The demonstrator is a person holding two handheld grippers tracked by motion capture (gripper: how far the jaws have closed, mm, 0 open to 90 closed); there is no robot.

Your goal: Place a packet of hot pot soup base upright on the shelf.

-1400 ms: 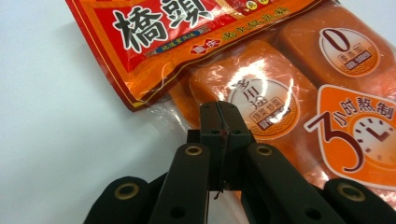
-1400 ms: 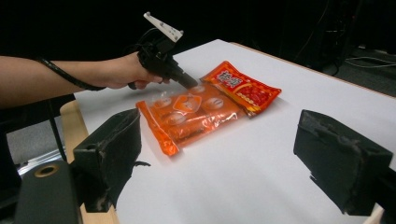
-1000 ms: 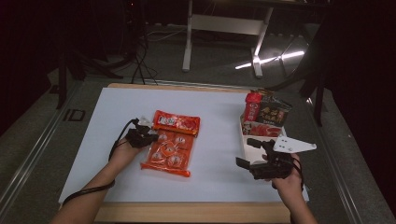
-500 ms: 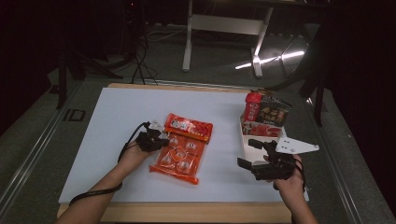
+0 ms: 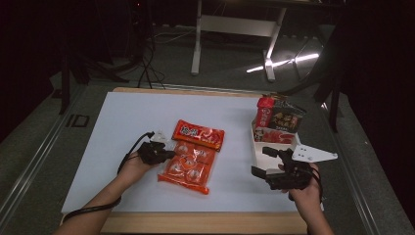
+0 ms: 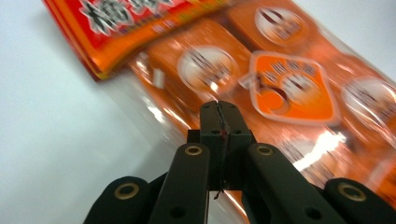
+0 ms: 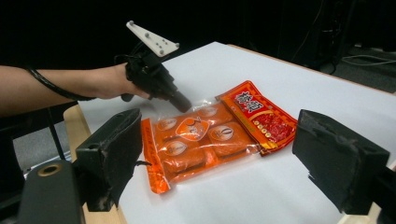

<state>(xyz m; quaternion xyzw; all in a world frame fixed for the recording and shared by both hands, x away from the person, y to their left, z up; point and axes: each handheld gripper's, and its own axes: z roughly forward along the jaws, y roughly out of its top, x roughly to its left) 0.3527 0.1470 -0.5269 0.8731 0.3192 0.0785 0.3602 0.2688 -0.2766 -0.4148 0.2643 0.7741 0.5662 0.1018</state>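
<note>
- Since a second ago the orange snack pack (image 5: 192, 155) slid right to mid-frame on the table (image 5: 122, 122); left gripper (image 5: 169, 153) jaws pressed together on its clear film edge
- Light, floppy, slippery; grip the stiff red header
- Right gripper (image 5: 264, 161) jaws spread, empty

snack bag (image 5: 192, 155): glossy clear plastic, shiny orange-red print | surface (image 5: 127, 117): matt white, smooth; pale wood edge | left tongs (image 6: 219, 116): matt black plastic, brass-coloured rivets | right tongs (image 7: 224, 163): rough black pads (image 7: 116, 149)
</note>
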